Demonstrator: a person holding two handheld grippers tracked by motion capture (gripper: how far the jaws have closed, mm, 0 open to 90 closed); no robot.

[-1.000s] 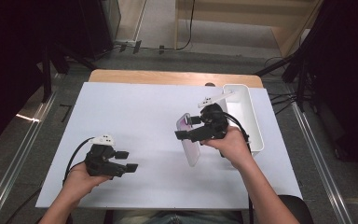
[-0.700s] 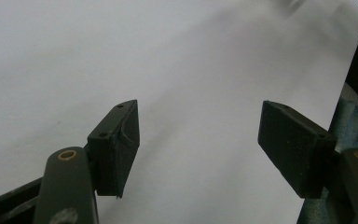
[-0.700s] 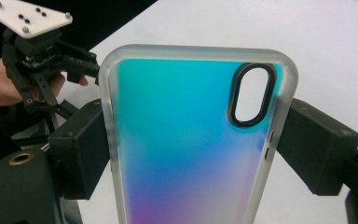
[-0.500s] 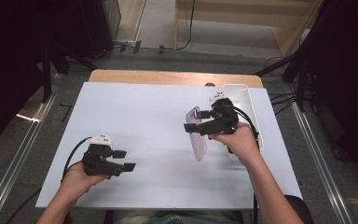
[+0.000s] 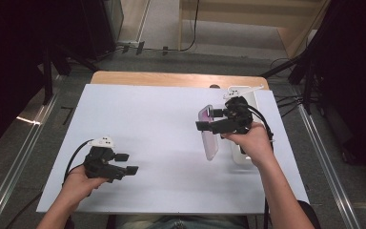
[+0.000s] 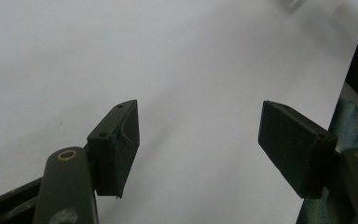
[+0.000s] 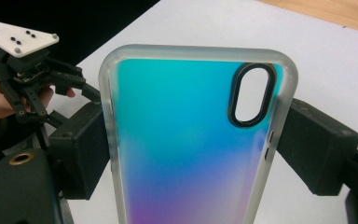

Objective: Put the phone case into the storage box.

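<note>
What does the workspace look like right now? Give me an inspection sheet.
Surface: white table, wooden strip at its far edge.
Job's things: phone case, blue to purple, frosted rim, held above the table.
Clutter: white tray at the table's right edge.
Grippers: right gripper shut on the phone case's sides; left gripper open, empty, over bare table.
Cables: black cable trails from the left gripper.
Surroundings: grey floor, dark stands, floor cables.
</note>
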